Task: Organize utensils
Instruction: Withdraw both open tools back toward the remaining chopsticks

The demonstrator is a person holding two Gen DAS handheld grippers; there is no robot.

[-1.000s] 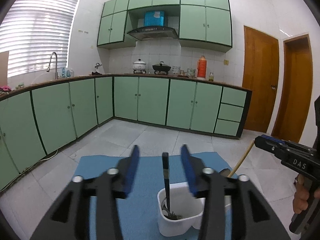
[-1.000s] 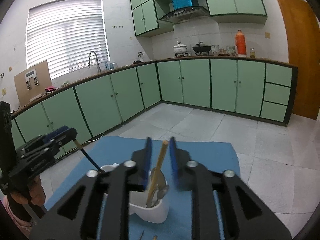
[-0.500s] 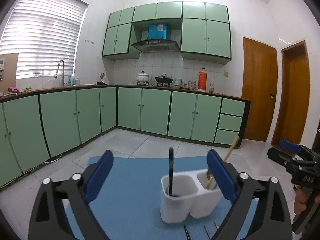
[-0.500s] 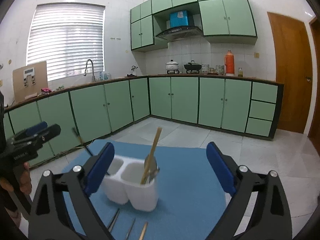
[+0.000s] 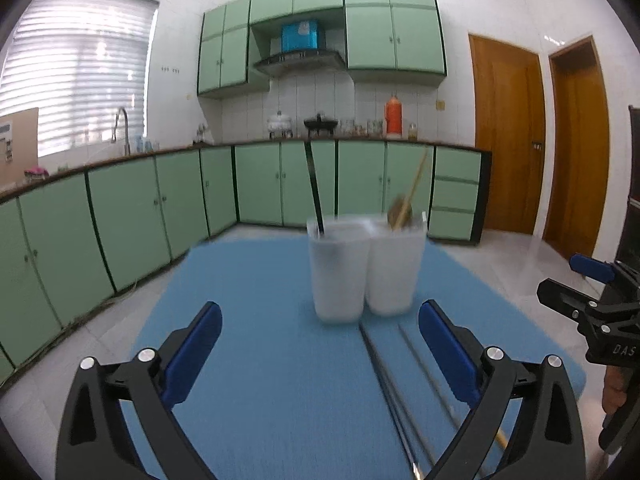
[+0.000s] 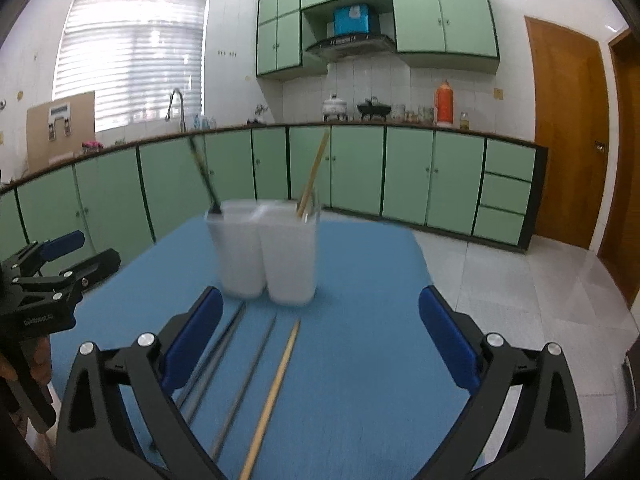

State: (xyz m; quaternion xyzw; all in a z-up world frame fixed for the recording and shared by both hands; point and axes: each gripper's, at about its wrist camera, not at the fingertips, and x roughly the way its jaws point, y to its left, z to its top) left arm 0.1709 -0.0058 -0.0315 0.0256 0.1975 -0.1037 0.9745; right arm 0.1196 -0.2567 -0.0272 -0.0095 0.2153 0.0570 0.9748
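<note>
A white two-compartment utensil holder stands on a blue mat. Its left compartment holds a black-handled utensil. Its right compartment holds a wooden-handled spoon. Loose chopsticks lie on the mat in front of the holder: dark and grey ones and a wooden one. My left gripper is open and empty, low over the mat. My right gripper is open and empty above the chopsticks.
The mat covers a table whose edges fall to a tiled floor. Green kitchen cabinets run along the far walls, with a sink tap at left and wooden doors at right. Each gripper shows at the edge of the other's view.
Both grippers opened wide, letting go of the black-handled utensil and the wooden spoon in the holder. They then drew back and dropped lower, so the loose chopsticks came into view.
</note>
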